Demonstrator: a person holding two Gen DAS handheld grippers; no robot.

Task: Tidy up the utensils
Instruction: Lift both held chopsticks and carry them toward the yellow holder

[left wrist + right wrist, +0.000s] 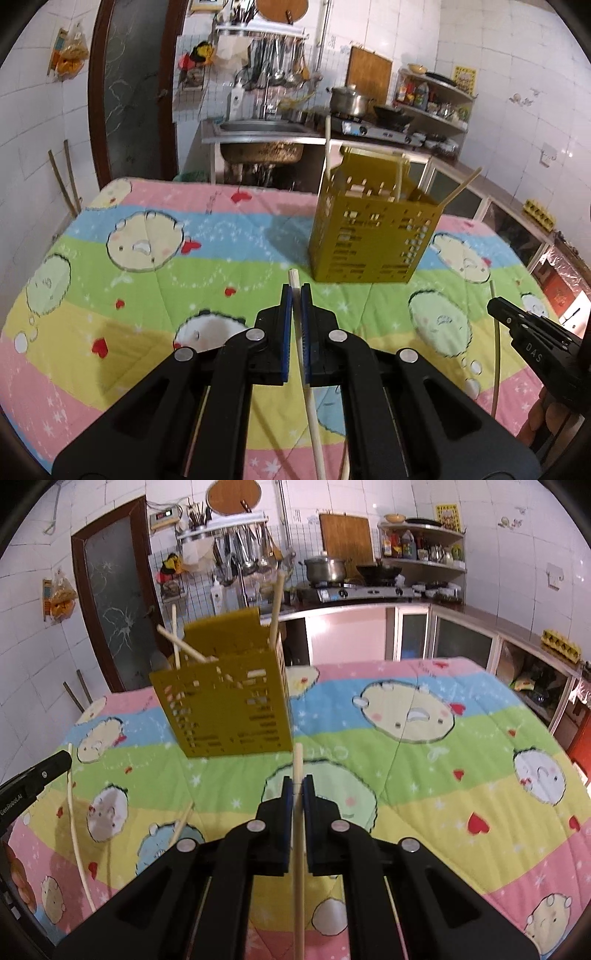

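Observation:
A yellow perforated utensil holder (373, 236) stands on the quilt-covered table (147, 280) with a few pale chopsticks (327, 147) sticking out of it. My left gripper (295, 290) is shut on one chopstick (308, 387), whose tip pokes just past the blue pads, short of the holder. My right gripper (297, 781) is shut on another chopstick (298, 867), to the right of the holder (229, 709). Each gripper shows at the edge of the other's view: the right gripper (493, 304) and the left gripper (68, 757), each with its stick hanging below it.
One more chopstick (183, 823) lies on the quilt (443, 775) between the two grippers. Behind the table are a sink (258, 129), a stove with a pot (327, 568), hanging kitchen tools and a dark door (110, 602) on the left.

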